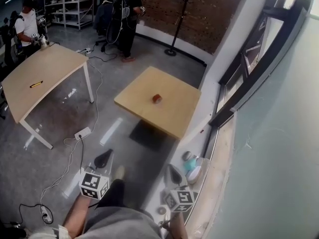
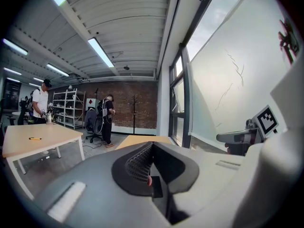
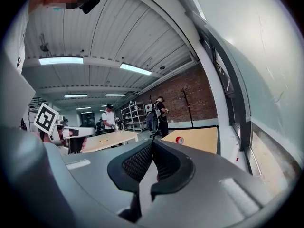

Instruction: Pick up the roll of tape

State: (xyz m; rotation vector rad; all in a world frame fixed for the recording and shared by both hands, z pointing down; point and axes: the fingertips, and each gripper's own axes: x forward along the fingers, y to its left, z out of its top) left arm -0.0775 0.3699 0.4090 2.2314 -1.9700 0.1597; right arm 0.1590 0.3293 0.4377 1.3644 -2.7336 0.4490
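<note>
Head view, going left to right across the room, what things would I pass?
First the yellow object on the long table → white power strip on the floor → roll of tape on the square table → dark window frame.

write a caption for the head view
The left gripper and right gripper, both shut, point toward the red roll of tape on a wooden table.
</note>
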